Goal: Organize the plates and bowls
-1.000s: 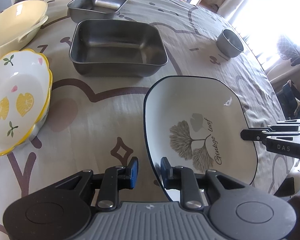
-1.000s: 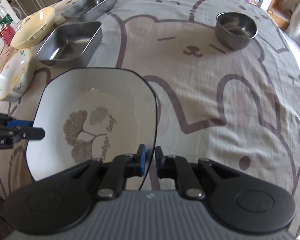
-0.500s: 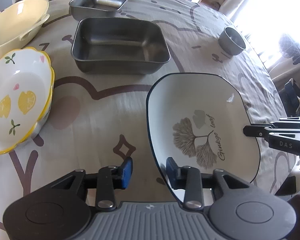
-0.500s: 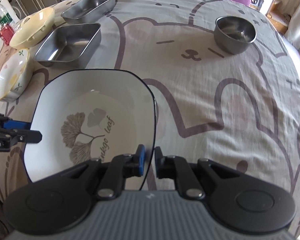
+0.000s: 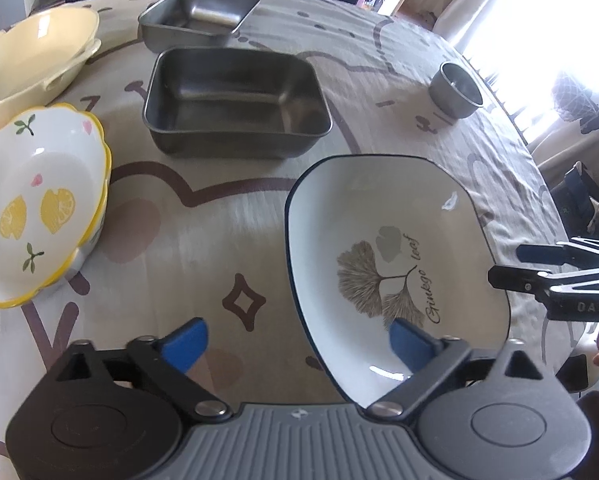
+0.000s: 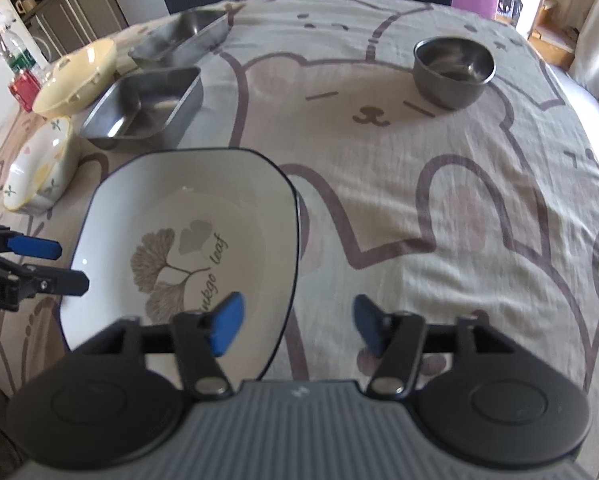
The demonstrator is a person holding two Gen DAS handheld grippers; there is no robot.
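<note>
White ginkgo plate [image 5: 383, 248] w/ dark rim lies flat on the tablecloth [image 5: 227, 216] near the table's near edge, printed leaf + "Ginkgo leaf" script facing up. Left gripper [image 5: 299, 338] straddles the plate's left rim, jaws have just been opening and now stand wide: one blue pad hangs over the plate's inside, the other over the cloth outside, neither pressing the rim. Right gripper [image 6: 295, 322] same on the opposite rim, jaws just opened too, released; rim sits between the pads w/o contact. In the left wrist view the right gripper's fingers [image 5: 539, 268] show just off the plate's right edge.

Beyond the plate, toward the table's middle: large steel tray [image 5: 235, 100], w/ a smaller steel tray [image 5: 199, 14] behind it nearer the far edge. Along the left edge: lemon-print bowl [image 5: 35, 200] w/ yellow scalloped rim, stacked on another like it; behind that a pale yellow bowl [image 5: 35, 60]. Small round steel bowl [image 6: 453, 70] stands well apart, toward the far right side of the table.
</note>
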